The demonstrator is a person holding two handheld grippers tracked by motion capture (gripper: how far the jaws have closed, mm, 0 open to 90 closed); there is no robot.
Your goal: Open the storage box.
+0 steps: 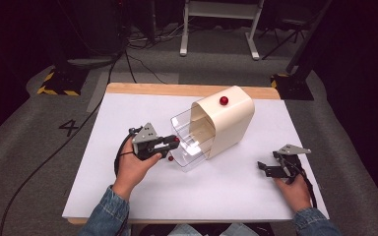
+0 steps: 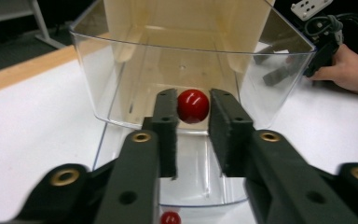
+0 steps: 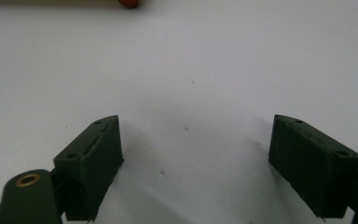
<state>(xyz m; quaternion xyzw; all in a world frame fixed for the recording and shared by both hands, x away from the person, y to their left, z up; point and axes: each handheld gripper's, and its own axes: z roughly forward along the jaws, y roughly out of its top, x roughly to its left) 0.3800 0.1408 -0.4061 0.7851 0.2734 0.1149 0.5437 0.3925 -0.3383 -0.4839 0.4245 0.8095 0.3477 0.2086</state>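
Red ball (image 2: 192, 106) between your left gripper (image 2: 192, 122) pads, gaps either side, clear drawer (image 2: 121, 79) at twelve o'clock, right gripper (image 3: 193, 163) wide open.

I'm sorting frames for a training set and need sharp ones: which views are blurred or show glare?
High view: soft, dark surroundings, table evenly lit. Left gripper view: red ball carries highlights, clear drawer wall reflects light, near jaws blurred. Right gripper view: jaws soft, red object at the top edge blurred.

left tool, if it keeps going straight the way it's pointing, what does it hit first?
Probably the red ball sitting between the left tool tips, pads apparently just clear of it. Beyond that, the clear drawer and the cream housing behind.
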